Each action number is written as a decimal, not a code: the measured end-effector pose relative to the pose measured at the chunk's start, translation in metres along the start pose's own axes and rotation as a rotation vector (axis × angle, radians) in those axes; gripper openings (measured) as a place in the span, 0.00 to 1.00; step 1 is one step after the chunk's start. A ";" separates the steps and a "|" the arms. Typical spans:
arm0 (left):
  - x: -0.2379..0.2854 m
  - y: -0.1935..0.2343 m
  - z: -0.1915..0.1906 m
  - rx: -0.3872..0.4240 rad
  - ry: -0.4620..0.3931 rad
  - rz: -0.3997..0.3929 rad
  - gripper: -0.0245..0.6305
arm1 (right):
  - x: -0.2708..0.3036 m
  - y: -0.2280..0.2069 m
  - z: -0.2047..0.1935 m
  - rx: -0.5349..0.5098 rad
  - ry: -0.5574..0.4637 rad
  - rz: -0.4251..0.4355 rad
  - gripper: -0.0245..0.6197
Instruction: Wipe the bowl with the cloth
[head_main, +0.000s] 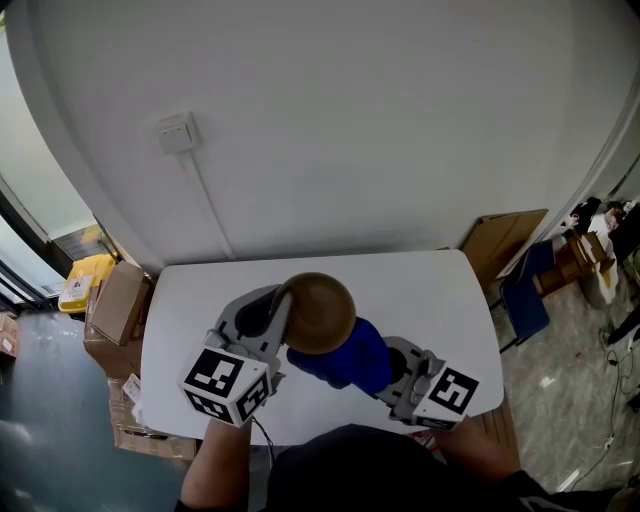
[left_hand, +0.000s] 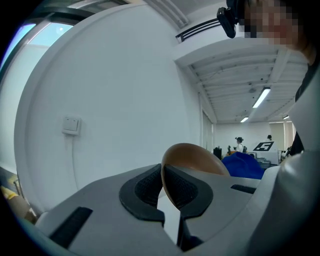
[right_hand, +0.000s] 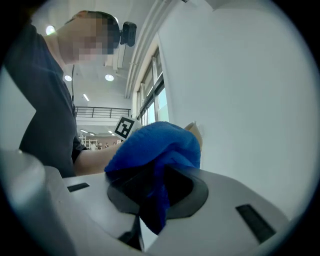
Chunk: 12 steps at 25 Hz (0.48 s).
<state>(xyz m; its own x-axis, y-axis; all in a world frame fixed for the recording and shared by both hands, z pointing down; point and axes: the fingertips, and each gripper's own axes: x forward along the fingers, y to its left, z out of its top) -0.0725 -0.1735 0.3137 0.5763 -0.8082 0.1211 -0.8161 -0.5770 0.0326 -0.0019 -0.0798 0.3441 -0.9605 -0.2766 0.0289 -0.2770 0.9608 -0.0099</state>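
Mid-wipe | our left tool (left_hand: 161, 192) pinches brown bowl (head_main: 320, 312) by rim | right tool (right_hand: 152, 197) clamps blue cloth (head_main: 345, 362) just beside bowl | we judge wiping unfinished

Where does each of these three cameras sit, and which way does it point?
Head view: on the person's head, facing steeply down at the table; both forearms, left gripper and right gripper show.
Left gripper view: rides that gripper, facing along its jaws, shut on the rim of the bowl, toward the wall; a dark sleeve shows right.
Right gripper view: rides that gripper, facing along its jaws, shut on the cloth; torso and forearm show left.
Shared: all three show bowl and cloth.
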 end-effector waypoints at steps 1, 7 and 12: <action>0.000 0.001 -0.002 -0.004 0.004 0.002 0.07 | -0.001 -0.002 0.002 -0.002 -0.006 -0.006 0.13; -0.006 0.004 -0.019 -0.018 0.036 0.004 0.07 | -0.014 -0.015 0.016 0.000 -0.038 -0.060 0.13; -0.008 -0.007 -0.035 0.060 0.101 -0.021 0.07 | -0.026 -0.032 0.028 -0.005 -0.060 -0.112 0.13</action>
<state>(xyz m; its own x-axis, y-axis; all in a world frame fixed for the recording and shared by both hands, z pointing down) -0.0732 -0.1591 0.3476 0.5833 -0.7816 0.2208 -0.7982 -0.6020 -0.0225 0.0310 -0.1037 0.3156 -0.9234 -0.3826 -0.0305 -0.3826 0.9239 -0.0045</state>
